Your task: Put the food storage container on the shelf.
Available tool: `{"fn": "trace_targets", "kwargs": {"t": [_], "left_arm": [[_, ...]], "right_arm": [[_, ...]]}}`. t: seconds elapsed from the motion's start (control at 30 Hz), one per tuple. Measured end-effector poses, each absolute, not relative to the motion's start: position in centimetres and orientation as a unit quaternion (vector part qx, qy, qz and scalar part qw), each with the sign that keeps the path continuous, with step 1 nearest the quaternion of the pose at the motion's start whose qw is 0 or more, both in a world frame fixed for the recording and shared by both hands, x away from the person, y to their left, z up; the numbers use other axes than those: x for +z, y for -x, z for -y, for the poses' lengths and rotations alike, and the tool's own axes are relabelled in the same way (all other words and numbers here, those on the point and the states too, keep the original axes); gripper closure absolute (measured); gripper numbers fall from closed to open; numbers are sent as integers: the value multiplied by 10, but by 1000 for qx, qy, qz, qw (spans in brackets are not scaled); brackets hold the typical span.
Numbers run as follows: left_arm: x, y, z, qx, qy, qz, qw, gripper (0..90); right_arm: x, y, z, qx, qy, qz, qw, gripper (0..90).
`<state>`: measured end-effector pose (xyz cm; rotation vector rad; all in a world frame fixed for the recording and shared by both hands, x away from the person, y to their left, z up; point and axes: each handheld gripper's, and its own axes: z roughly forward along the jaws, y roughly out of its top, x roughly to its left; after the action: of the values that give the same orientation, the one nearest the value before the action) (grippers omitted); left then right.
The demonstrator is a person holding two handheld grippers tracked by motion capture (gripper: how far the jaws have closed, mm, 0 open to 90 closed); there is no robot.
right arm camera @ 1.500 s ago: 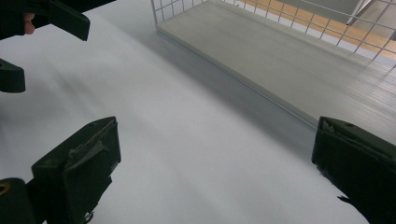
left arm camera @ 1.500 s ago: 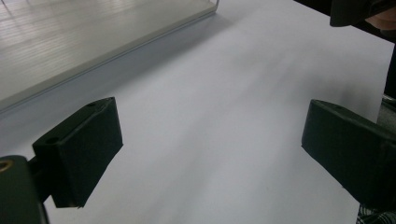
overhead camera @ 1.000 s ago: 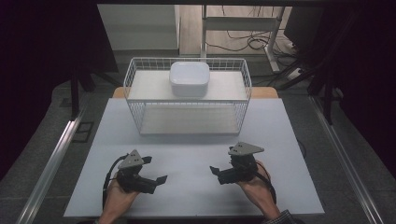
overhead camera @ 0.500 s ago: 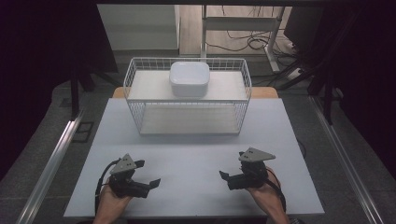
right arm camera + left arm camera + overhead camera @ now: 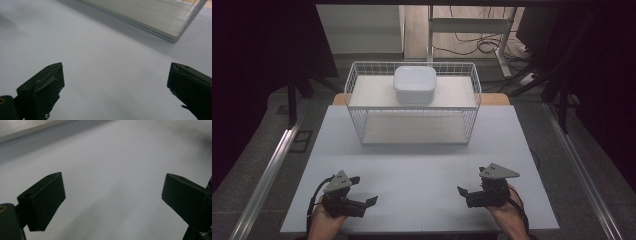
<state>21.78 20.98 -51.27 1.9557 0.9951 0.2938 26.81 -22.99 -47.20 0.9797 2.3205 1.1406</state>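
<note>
High view: a white table (image 5: 422,170) carries a white wire basket (image 5: 412,102) at its far middle, with a white lidded container (image 5: 414,84) resting on the basket's upper shelf, toward the far side. The left gripper (image 5: 364,192) sits at the near left corner of the table, held in the person's left hand (image 5: 323,224); its jaws point right, toward the table's centre, and stand wide apart with nothing between them. The right gripper (image 5: 463,191) sits at the near right, held in the right hand (image 5: 507,212); its jaws point left, likewise spread wide and empty. The two grippers face each other, well apart, and both are well apart from the basket.

Left gripper view: the left gripper (image 5: 112,195) shows two black jaws far apart over bare table surface.

Right gripper view: the right gripper (image 5: 115,80) shows spread jaws over the table, with the near lower edge of the basket (image 5: 150,17) at the far upper right.
</note>
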Motion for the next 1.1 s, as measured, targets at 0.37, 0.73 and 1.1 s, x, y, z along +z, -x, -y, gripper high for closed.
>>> {"fn": "trace_targets", "kwargs": {"t": [0.37,0.73,1.1], "left_arm": [[-520,-208,-226,125,-783,-422,439,44],[-530,-200,-242,121,-775,-444,432,33],[-536,-203,-240,117,-783,-456,407,25]], "right_arm": [[-478,-261,250,391,-365,-820,202,8],[-488,-256,265,371,-383,-820,207,8],[-501,-255,274,337,-395,-831,201,8]]}}
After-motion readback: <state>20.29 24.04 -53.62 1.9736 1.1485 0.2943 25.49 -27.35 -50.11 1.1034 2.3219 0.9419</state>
